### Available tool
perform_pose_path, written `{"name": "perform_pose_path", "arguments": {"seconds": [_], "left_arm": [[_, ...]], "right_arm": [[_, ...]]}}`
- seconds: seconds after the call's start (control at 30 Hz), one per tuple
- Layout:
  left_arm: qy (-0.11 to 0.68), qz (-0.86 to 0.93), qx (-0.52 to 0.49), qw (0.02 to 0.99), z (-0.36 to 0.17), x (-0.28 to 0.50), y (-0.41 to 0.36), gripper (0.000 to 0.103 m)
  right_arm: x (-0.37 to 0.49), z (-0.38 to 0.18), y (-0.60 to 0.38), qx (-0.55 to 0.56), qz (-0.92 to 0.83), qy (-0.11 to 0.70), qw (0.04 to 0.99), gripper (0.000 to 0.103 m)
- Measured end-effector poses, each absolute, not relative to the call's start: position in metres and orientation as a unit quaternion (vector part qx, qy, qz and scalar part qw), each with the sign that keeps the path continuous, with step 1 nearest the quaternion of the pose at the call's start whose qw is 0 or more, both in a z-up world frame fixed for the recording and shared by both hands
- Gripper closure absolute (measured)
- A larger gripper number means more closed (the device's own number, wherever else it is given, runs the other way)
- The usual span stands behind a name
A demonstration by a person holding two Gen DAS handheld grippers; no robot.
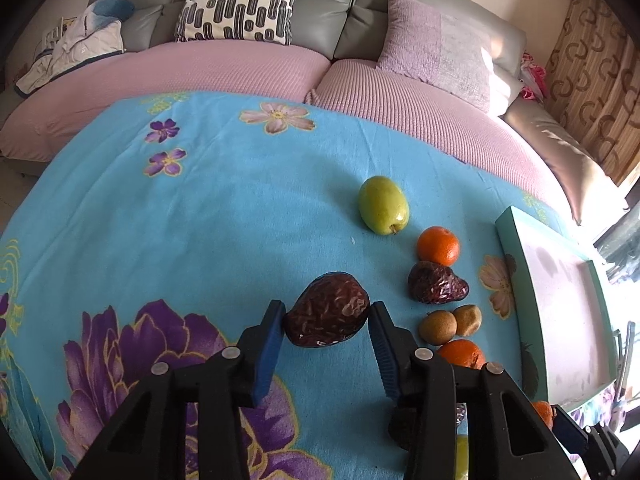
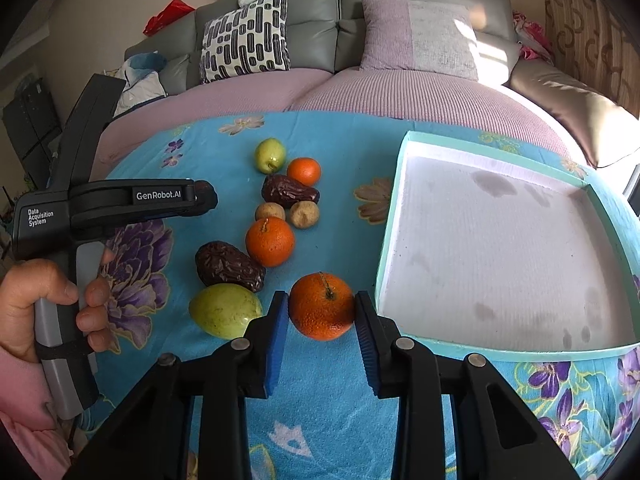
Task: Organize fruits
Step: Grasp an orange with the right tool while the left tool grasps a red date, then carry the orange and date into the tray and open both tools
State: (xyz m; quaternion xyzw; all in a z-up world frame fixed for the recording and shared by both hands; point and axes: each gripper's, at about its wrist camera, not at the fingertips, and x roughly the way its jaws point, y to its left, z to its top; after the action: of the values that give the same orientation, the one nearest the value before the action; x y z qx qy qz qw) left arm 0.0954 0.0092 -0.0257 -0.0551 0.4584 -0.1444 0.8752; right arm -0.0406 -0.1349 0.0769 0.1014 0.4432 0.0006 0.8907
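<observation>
Right wrist view: the blue floral tablecloth (image 2: 328, 400) covers the whole work surface. The shallow teal tray (image 2: 384, 248), white inside, lies just right of the right gripper (image 2: 322, 314) and forward of it. The left gripper body (image 2: 116, 200) crosses the left side, gripped by a hand (image 2: 44, 304). The right gripper's blue pads (image 2: 280, 320) sit against both sides of an orange tangerine (image 2: 322, 306) on the cloth, narrowed to the fruit's width. Left of these fingers lies a green fruit (image 2: 226, 314); ahead of that, a dark date (image 2: 228, 266), a second tangerine (image 2: 270, 240), two small brown fruits (image 2: 288, 212), another date (image 2: 288, 192), a third tangerine (image 2: 304, 171) and a second green fruit (image 2: 270, 155).

Left wrist view: the left gripper (image 1: 328, 314) is closed to a date's width, pads touching a wrinkled date (image 1: 326, 310) on each side. The remaining fruit lies to its right, the tray edge (image 1: 516, 248) beyond.
</observation>
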Motion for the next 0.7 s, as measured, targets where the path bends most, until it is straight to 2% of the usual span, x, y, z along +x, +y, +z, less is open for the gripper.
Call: {"name": "perform_pose_path", "arguments": {"seconds": [0.33,0.7], "left_arm": [[0.406,-0.192,-0.041,0.893,0.019,0.07,-0.015,0.057],[0.388,-0.288,0.023,0.875,0.031,0.032,-0.101,0.057]], "right_arm": [[-0.047,0.094,-0.179,0.104,-0.083,0.412,0.902,0.068],[-0.067,0.099,-0.272,0.115,-0.212,0.399,0.885,0.068]]}}
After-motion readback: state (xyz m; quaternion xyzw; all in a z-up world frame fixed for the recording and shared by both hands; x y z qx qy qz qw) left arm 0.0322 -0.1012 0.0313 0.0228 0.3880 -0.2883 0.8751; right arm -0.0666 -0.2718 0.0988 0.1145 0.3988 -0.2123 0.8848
